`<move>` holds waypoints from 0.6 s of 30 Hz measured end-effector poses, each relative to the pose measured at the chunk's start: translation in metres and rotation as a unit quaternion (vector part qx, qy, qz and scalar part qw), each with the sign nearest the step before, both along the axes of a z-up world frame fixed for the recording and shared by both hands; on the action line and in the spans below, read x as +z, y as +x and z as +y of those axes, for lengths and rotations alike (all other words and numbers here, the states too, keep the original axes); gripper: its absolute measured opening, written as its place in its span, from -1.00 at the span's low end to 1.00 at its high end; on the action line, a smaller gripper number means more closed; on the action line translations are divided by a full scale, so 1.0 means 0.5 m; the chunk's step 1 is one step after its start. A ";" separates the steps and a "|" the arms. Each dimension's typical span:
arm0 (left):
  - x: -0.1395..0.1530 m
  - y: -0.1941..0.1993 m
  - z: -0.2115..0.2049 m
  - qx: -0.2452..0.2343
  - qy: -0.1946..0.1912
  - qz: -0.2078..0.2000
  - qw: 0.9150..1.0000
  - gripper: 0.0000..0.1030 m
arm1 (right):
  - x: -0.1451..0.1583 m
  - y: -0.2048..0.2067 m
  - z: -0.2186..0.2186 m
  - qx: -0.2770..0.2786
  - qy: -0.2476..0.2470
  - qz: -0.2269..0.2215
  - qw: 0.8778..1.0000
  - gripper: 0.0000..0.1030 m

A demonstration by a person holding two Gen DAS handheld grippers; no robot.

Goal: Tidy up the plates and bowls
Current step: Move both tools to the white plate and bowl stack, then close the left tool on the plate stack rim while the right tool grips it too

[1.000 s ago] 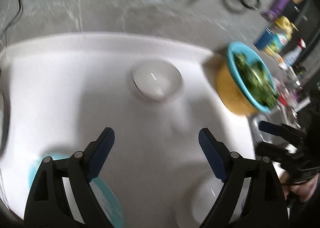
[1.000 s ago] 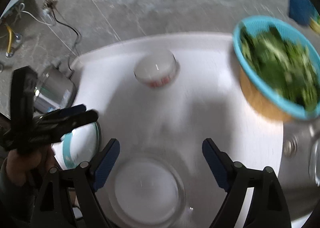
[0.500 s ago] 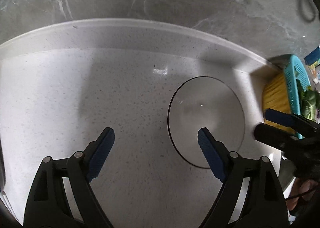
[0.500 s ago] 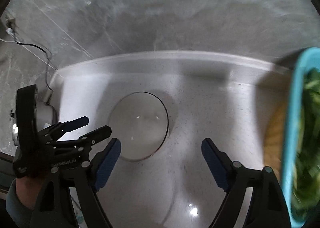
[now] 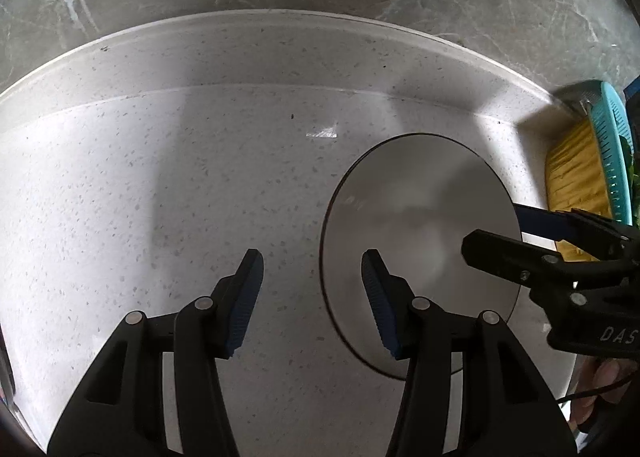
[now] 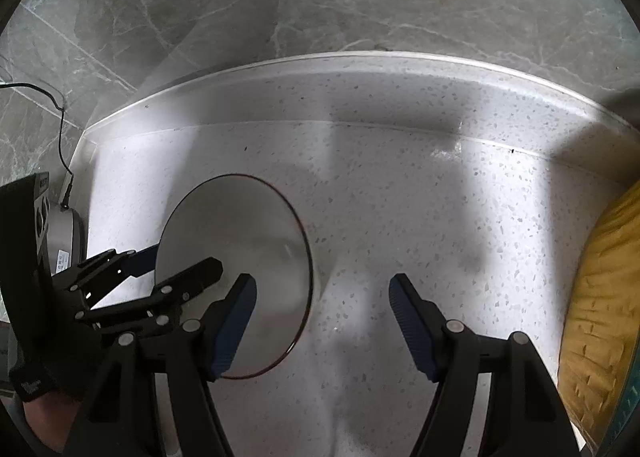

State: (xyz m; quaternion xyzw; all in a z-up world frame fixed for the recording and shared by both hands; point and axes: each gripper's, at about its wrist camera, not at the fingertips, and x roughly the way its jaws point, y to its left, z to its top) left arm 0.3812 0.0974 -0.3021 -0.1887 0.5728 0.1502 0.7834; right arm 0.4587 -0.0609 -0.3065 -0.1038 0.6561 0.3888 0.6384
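A clear glass plate with a dark rim lies flat on the white speckled counter. My left gripper points steeply down with the plate's left rim between its blue pads. Its jaws are closing and the pads stand clear of the glass. My right gripper straddles the opposite rim, also closing, with its pads apart from the plate. Each gripper shows in the other's view: the right gripper at the plate's right side, the left gripper at its left side.
A teal colander of greens sits in a yellow bowl just right of the plate. The counter's raised back ledge meets a grey marble wall. A silver appliance with a cable stands at the far left.
Both grippers came down close over the counter, and the glass plate now fills more of each view. The left jaws narrowed a lot, the right jaws a little.
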 end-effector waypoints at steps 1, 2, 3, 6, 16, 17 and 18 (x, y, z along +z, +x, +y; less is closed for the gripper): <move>-0.003 0.003 -0.001 -0.001 0.000 0.000 1.000 -0.16 | -0.001 0.000 0.001 0.001 0.000 -0.001 1.000 0.36; -0.003 0.004 -0.005 -0.001 -0.003 0.001 1.000 -0.26 | -0.004 0.001 0.003 0.003 -0.001 -0.002 1.000 0.23; -0.006 0.006 -0.006 -0.001 -0.006 0.001 1.000 -0.33 | -0.008 0.001 0.003 0.006 -0.003 0.000 1.000 0.18; -0.021 0.008 -0.003 0.001 -0.014 0.001 1.000 -0.41 | -0.017 -0.001 0.002 0.008 -0.002 0.010 1.000 -0.03; -0.022 0.034 -0.024 -0.007 -0.013 -0.007 1.000 -0.80 | -0.027 -0.028 0.019 0.024 0.004 0.012 1.000 -0.64; -0.021 0.034 -0.026 -0.008 -0.011 -0.006 1.000 -0.80 | -0.027 -0.028 0.016 0.023 0.004 0.013 1.000 -0.64; -0.016 0.030 -0.022 -0.008 -0.010 -0.006 1.000 -0.81 | -0.026 -0.029 0.016 0.022 0.003 0.011 1.000 -0.64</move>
